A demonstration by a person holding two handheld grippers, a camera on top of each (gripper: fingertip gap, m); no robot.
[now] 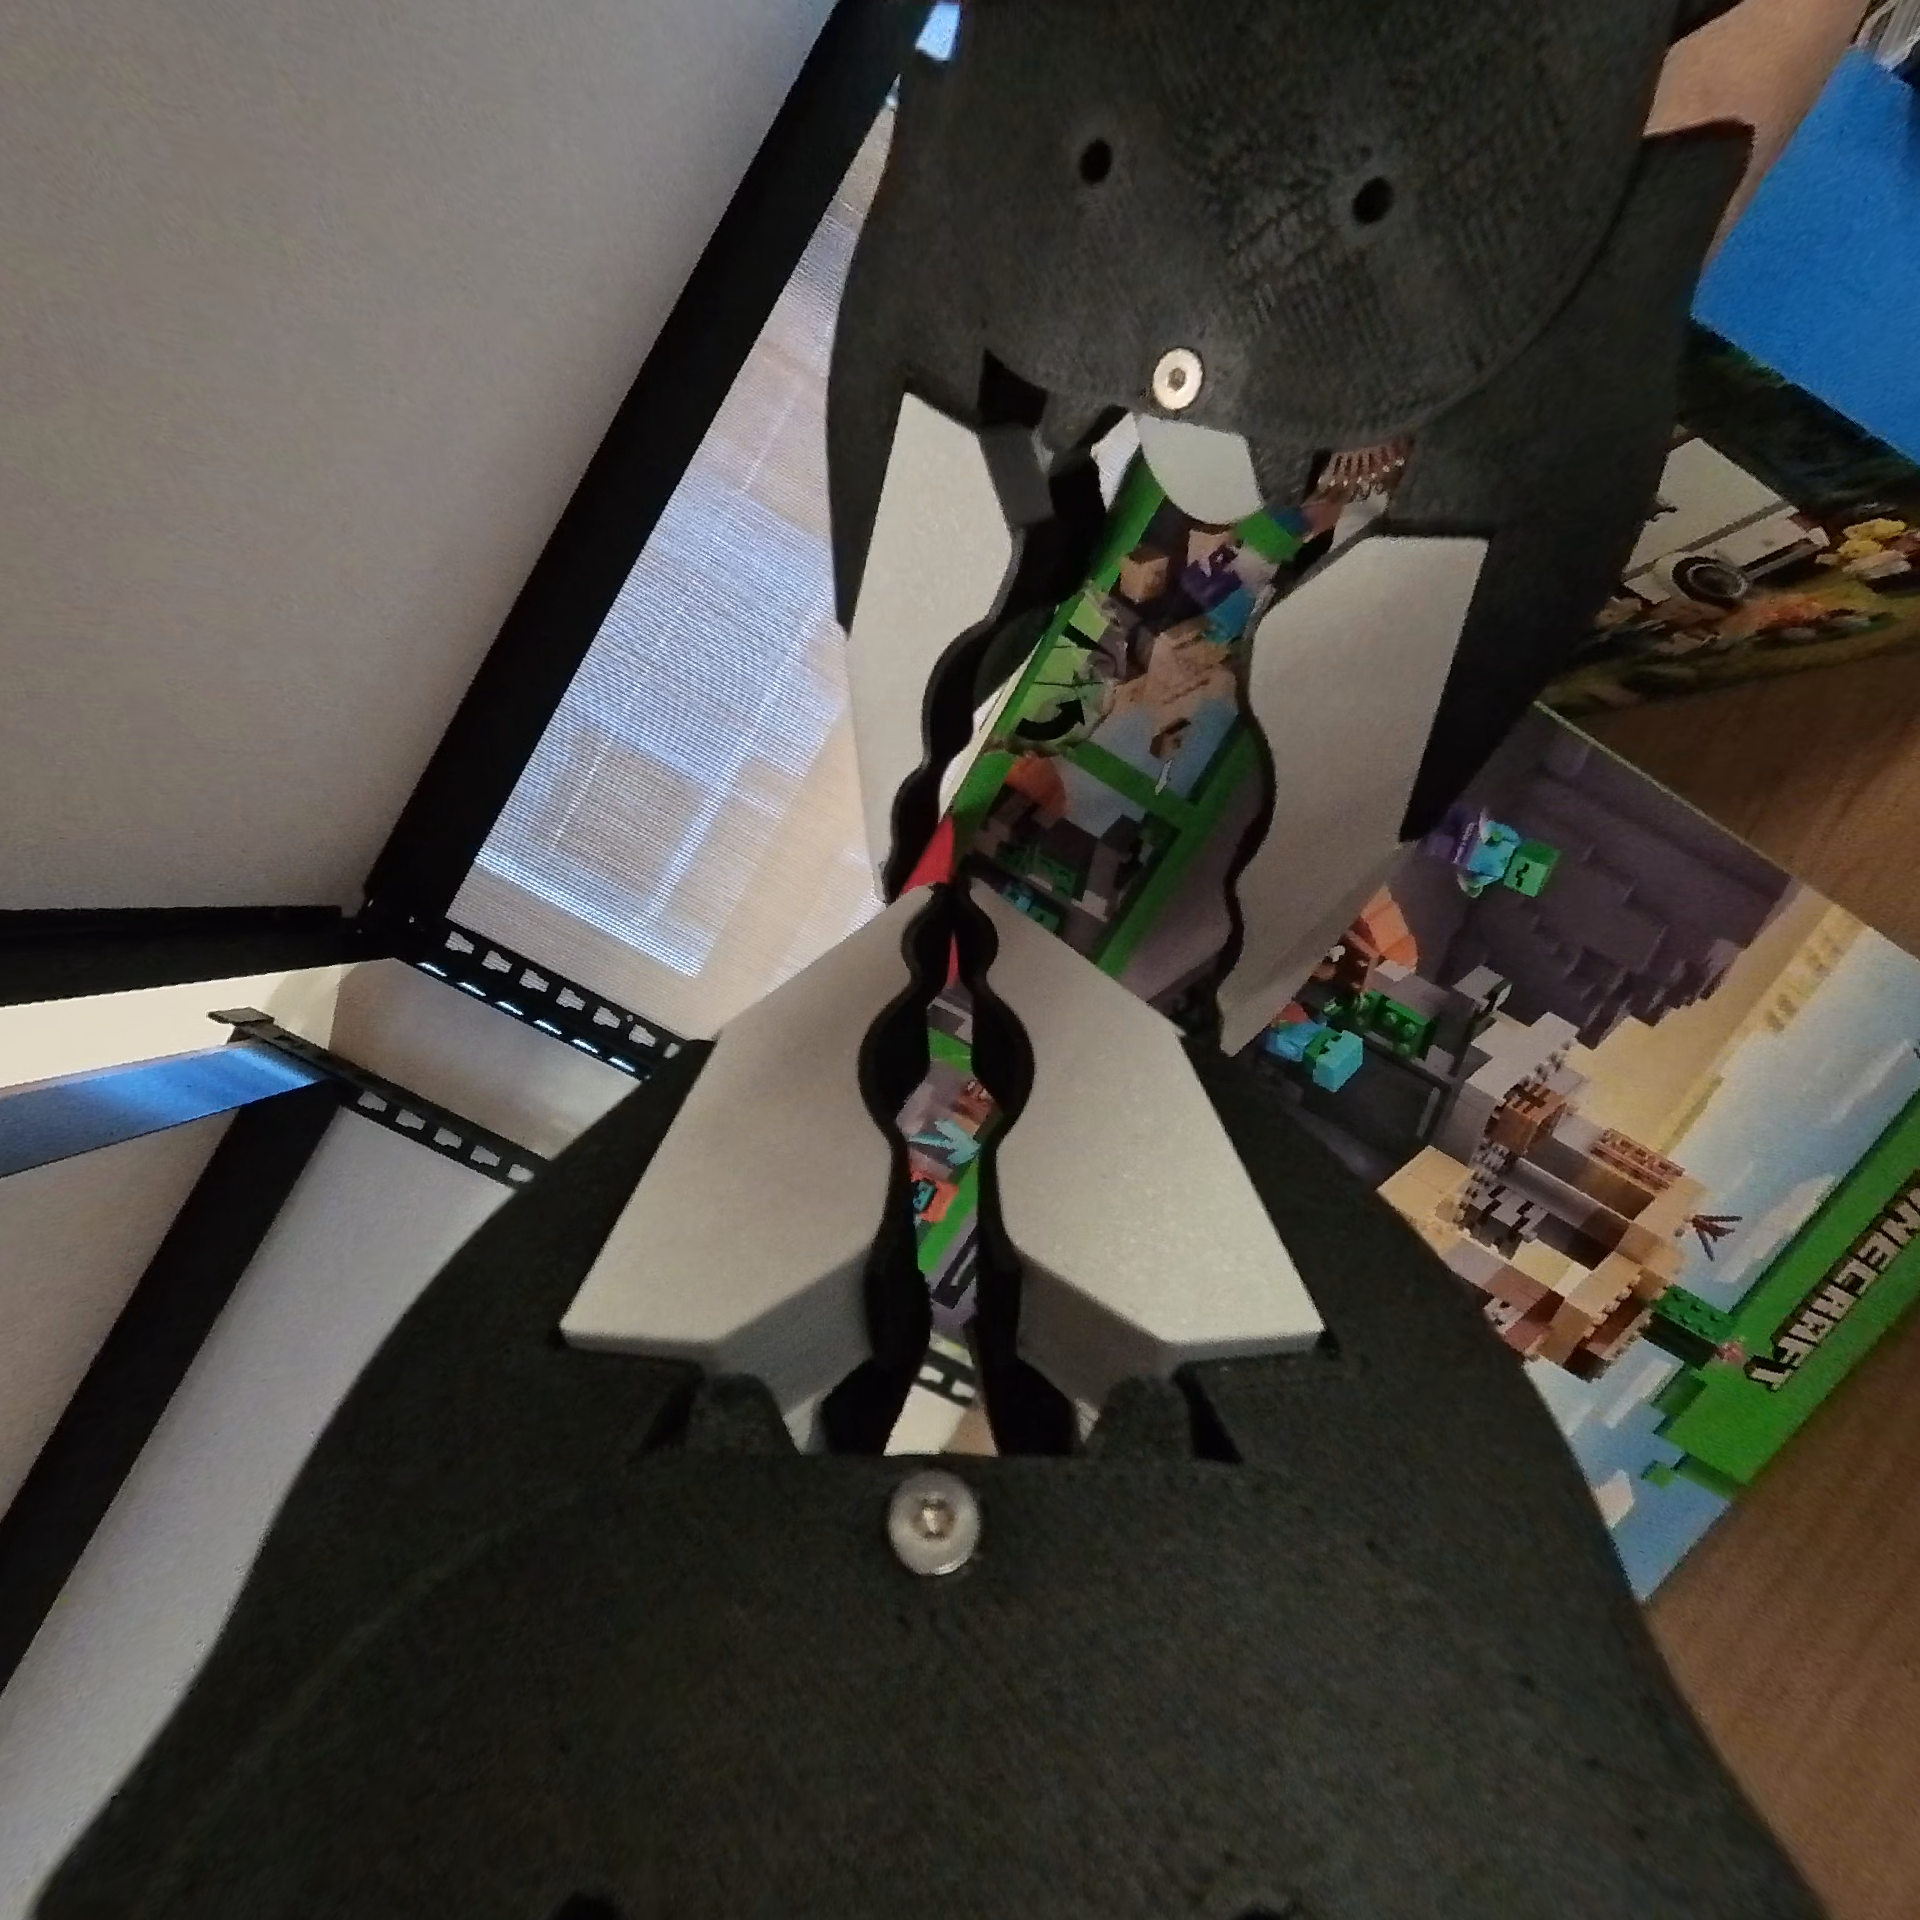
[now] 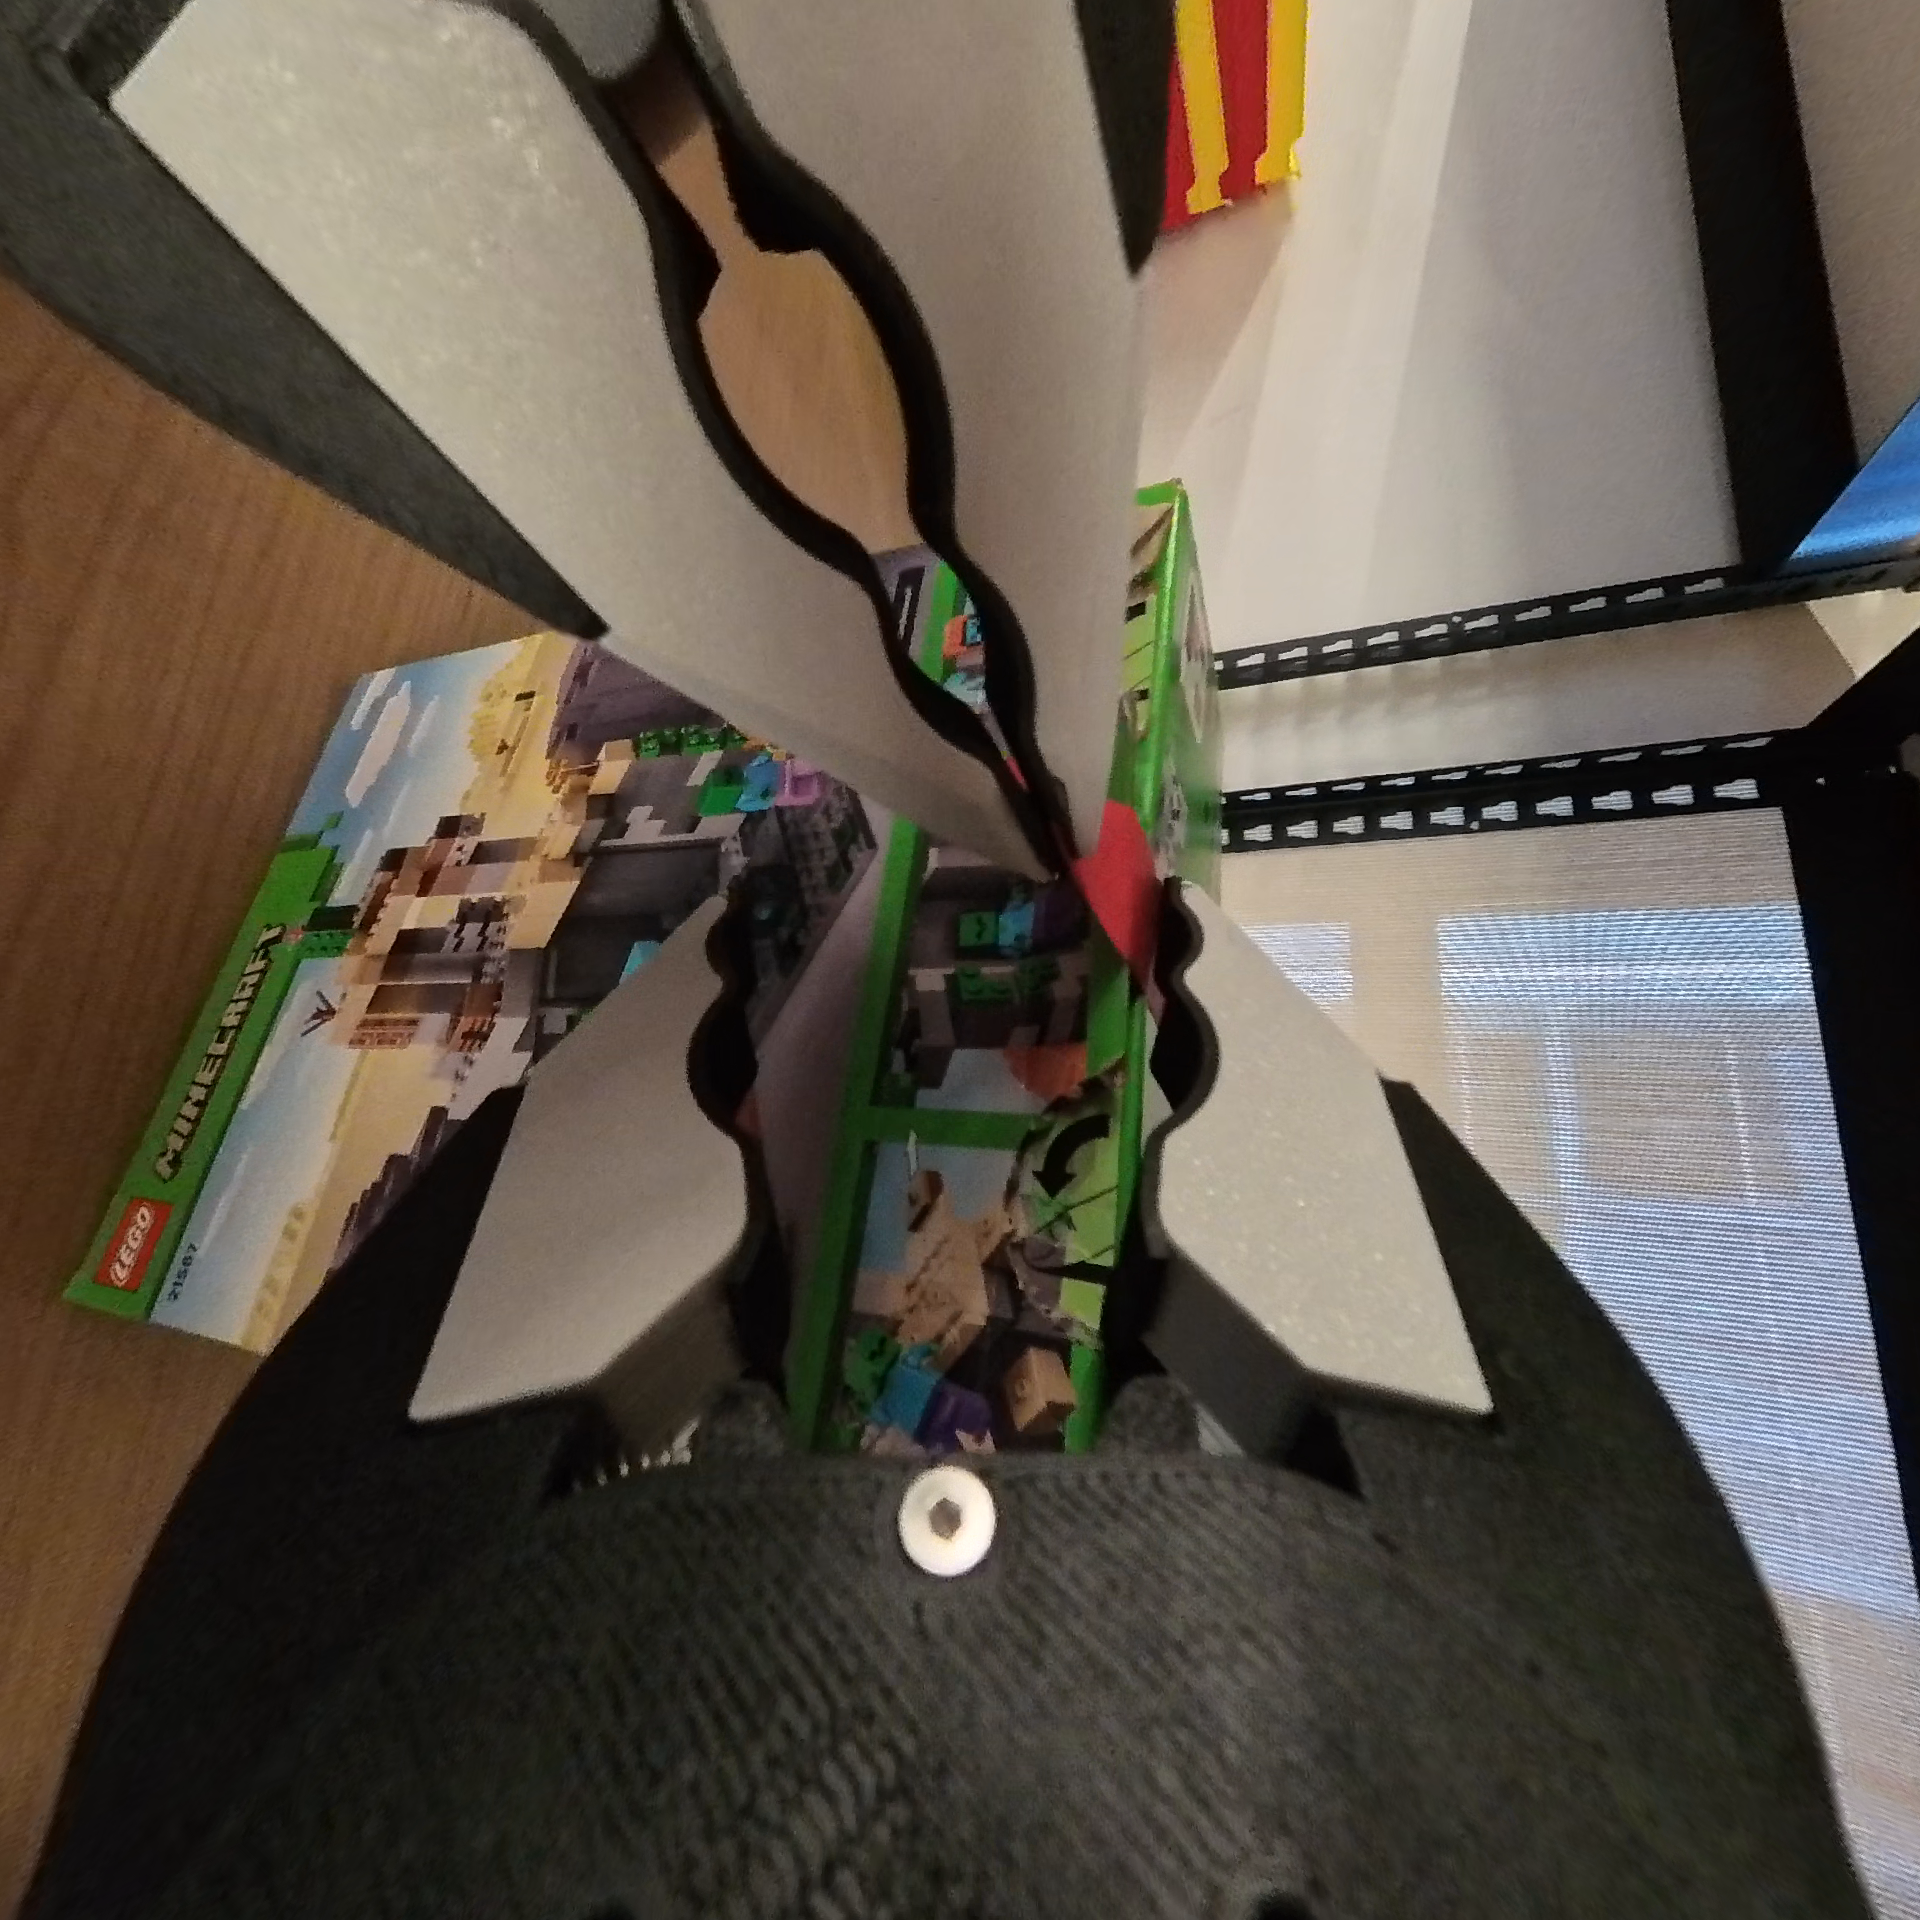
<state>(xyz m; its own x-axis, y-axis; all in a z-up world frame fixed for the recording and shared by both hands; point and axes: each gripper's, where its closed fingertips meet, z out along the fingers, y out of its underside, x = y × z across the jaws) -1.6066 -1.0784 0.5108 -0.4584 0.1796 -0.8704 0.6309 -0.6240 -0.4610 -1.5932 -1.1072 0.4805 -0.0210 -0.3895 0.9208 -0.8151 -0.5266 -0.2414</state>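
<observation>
Wall [image 1: 312, 312]: plain white, behind everything.
Rack [image 2: 1507, 623]: black metal frame with slotted rails, standing against the wall; a pale mesh panel [image 2: 1558, 1143] fills one bay.
Bench [image 2: 156, 571]: wood-grain top that carries the things.
Other boxes: a blue box [image 1: 1818, 260] and a picture box showing a white vehicle [image 1: 1714, 551] sit at the far edge, well apart from the jaws.
Box [image 2: 966, 1195]: a green-edged toy building-set box, standing on edge between the two grippers, near the rack. Its printed face is turned to the right wrist view.
Booklet [image 2: 312, 987]: lies flat on the bench just beside the box, cover up, touched by neither gripper.
Right gripper [image 2: 951, 904]: jaws spread wide and straddling the box. One finger lies against the box's green edge – the other appears to stand a little off it, so this looks like a loose bracket rather than a clamp.
Left gripper [image 1: 940, 914]: comes at the box from the opposite side. Its jaws are drawn almost together, with only a thin slit between them, and the tips pinch the box at its red corner [image 2: 1117, 883].
Red and yellow object [image 2: 1231, 104]: hangs or stands up by the wall – too cropped to tell what it is.
How things stand: the box is upright and held at one corner only; whether it rests on the bench or is lifted clear is hidden by the grippers.
</observation>
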